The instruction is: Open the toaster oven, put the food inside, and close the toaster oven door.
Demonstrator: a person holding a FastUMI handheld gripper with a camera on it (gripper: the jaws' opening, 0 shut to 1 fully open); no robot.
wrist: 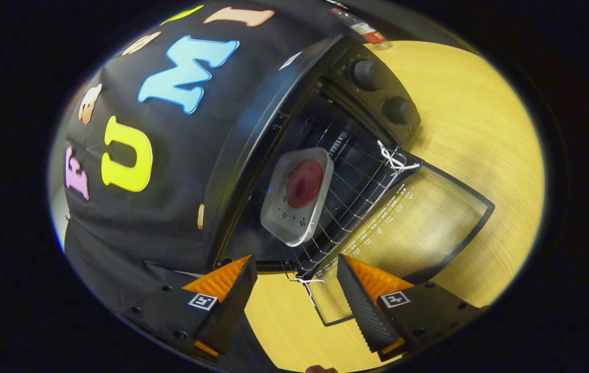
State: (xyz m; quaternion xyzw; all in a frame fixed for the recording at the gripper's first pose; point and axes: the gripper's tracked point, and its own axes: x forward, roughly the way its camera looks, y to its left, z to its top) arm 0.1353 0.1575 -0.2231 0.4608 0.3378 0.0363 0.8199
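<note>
Wood-grain tabletop [481, 129] carries the black toaster oven [377, 98], whose glass door [419, 223] lies swung fully down and flat toward us. We see our gripper [297, 282] with its fingers spread apart and nothing between them, poised just short of the door's near edge. The food is already inside: a white square dish [279, 217] sits on the wire rack [356, 186] in the cavity, holding a single round reddish piece of food [304, 183], its kind too blurred to name. White string [395, 158] is tied at the far door hinge, and another bit [307, 285] hangs by the near corner, between our fingers.

We judge that closing is what remains. To do it well, we should get one finger under the door's outer edge, or take the string if it serves as a pull, and swing the door up along its hinge arc without dragging the oven across the table. The dish seems to sit close to the rack's front, so we should check that the door clears it.
</note>
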